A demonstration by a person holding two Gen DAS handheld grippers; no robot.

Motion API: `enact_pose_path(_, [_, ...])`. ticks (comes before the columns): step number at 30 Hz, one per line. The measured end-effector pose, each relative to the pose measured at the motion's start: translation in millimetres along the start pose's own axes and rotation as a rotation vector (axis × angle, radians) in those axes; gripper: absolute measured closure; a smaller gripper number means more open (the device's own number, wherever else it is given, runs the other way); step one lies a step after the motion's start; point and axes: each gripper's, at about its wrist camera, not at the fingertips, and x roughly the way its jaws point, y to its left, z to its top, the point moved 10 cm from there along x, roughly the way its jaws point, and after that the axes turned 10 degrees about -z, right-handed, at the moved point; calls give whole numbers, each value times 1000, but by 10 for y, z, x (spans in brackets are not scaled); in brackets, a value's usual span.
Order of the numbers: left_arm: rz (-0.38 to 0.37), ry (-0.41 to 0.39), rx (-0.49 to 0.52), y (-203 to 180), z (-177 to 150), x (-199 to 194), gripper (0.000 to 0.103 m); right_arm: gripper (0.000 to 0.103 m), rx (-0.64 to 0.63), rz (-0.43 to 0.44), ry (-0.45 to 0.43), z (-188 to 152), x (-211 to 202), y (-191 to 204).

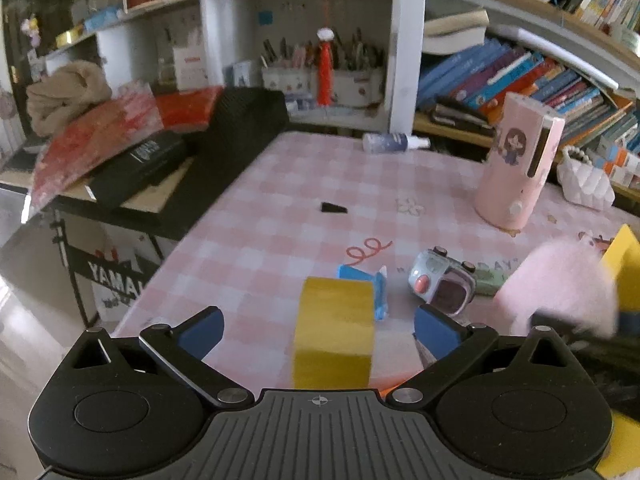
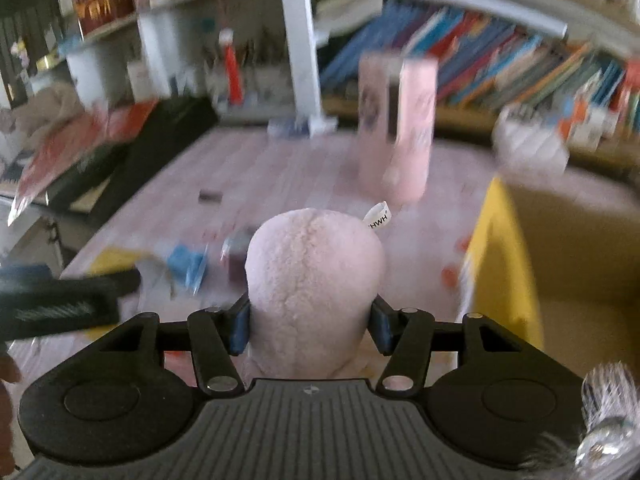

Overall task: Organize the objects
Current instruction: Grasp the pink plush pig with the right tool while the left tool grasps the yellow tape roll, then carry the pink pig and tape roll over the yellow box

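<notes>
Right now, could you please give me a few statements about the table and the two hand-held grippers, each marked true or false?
1. The right hand-held gripper is shut on the pink plush toy. True.
2. The left hand-held gripper is clamped on the yellow tape roll. False: its jaws stand wide, with the roll between them and clear of both pads.
3. The tall pink container stands upright on the checked tablecloth. True.
4. The blue spray bottle stands upright at the table's far edge. False: it lies on its side.
5. A yellow box sits to the right of the plush toy in the right wrist view. True.
</notes>
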Motion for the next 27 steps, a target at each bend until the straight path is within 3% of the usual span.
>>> enact_pose_path(4, [-22, 61, 26, -96, -44, 195, 9, 49, -24, -14, -96, 122, -174, -61])
enact_pose_path(7, [-38, 109, 28, -134, -109, 292, 30, 49, -36, -24, -117, 152, -241, -102])
enact_pose_path(9, [-29, 134, 18, -101, -137, 328, 61, 49, -30, -31, -109, 116, -269, -135])
enact_pose_path(10, [-25, 137, 10, -67, -143, 326, 63, 49, -23, -36, -104, 98, -283, -156])
enact_pose_path(13, [-46, 123, -44, 19, -111, 242, 63, 49, 0, -54, -102, 79, -344, -204])
enact_pose_path(19, [-35, 6, -33, 91, 87, -122, 63, 49, 31, -59, -76, 14, -385, -176])
enact_pose_path(22, [-37, -10, -54, 177, 105, -235, 63, 49, 42, -57, -58, -40, -410, -136])
enact_pose_path(27, [-122, -25, -100, 136, 21, -456, 63, 49, 59, -57, -34, -129, -471, -72])
